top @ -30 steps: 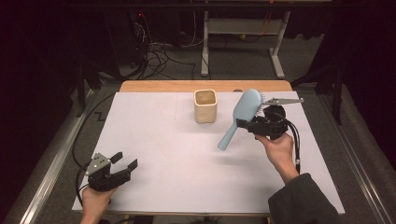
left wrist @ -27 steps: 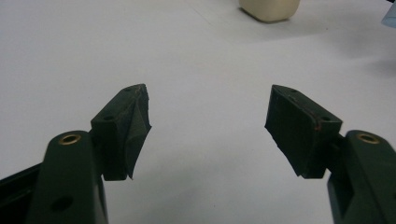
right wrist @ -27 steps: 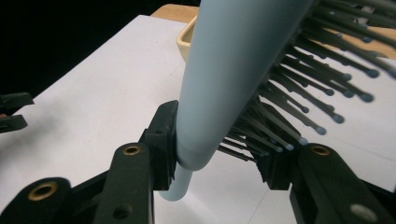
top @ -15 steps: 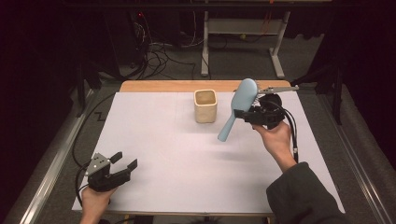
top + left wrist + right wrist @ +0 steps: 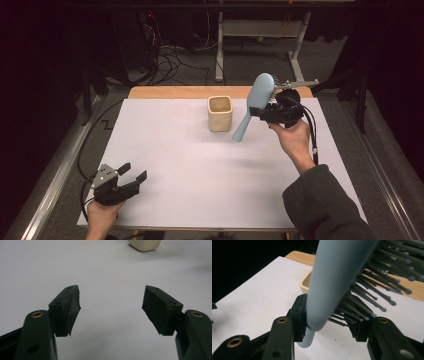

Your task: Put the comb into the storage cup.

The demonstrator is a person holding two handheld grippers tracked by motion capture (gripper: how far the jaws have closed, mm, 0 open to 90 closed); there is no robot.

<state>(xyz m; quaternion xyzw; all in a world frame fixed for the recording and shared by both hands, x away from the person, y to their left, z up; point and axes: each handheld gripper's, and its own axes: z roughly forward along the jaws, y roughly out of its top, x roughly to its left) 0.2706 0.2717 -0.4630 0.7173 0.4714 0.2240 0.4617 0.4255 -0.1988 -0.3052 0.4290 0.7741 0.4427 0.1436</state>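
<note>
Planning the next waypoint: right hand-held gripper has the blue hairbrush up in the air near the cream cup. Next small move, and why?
Probably carry it a little left, until the handle tip hangs over the cream square cup. The right hand-held gripper is shut on the light blue plastic hairbrush, which is tilted, handle end lowest, just right of the cup's open mouth and clear of the white table. The cup stands upright.

No legible text, label, brand mark, number or sign found in any view. Surfaces checked: the light blue hairbrush point(image 5: 255, 105), the cream cup point(image 5: 220, 113), the white bench point(image 5: 190, 165) covering, and both hand-held gripper bodies. All are plain and unmarked as far as can be seen.
</note>
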